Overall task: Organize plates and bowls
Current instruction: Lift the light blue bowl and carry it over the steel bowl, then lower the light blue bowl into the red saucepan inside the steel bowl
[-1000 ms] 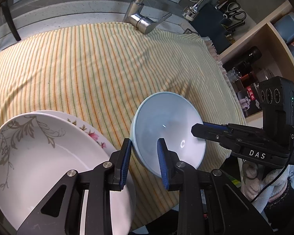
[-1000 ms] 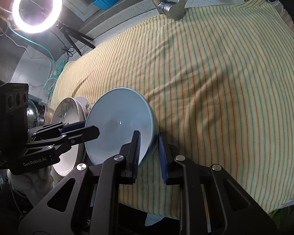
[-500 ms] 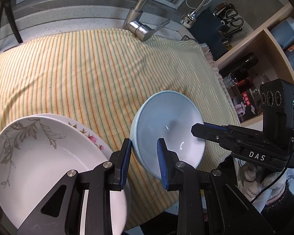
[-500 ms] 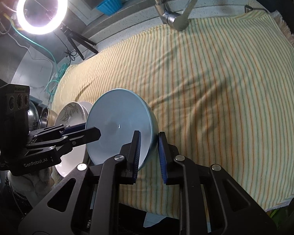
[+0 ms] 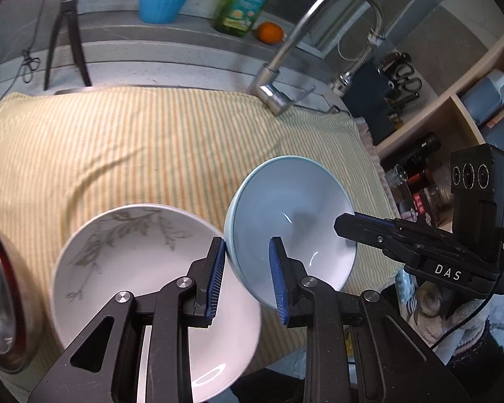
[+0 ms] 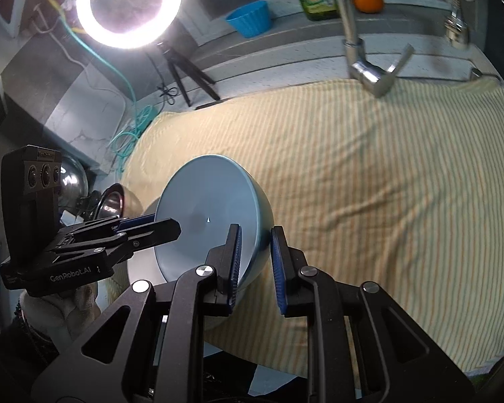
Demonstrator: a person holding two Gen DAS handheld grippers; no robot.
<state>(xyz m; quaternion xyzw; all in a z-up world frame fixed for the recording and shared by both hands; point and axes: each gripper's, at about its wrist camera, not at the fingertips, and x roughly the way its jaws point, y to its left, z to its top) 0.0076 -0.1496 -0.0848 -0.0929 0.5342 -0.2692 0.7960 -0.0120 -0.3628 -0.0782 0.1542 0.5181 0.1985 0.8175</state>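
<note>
A light blue bowl (image 5: 292,221) is held tilted in the air above the striped cloth, gripped on opposite rims by both grippers. My left gripper (image 5: 247,268) is shut on its near rim. My right gripper (image 6: 254,262) is shut on the bowl's other rim (image 6: 211,221), and shows from the side in the left wrist view (image 5: 349,226). A white plate with a grey leaf pattern (image 5: 144,268) lies below and left of the bowl. The plate beneath it is hidden.
The yellow striped cloth (image 5: 134,141) covers the sink area. A faucet (image 5: 285,67) stands at the back, with a blue cup (image 5: 161,5), green bottle and orange behind. Steel bowls (image 6: 112,201) sit at left. Shelves (image 5: 470,107) stand at right. A ring light (image 6: 127,3) shines.
Both grippers have lifted the blue bowl higher off the cloth and tilted it more. The views now look further toward the back wall.
</note>
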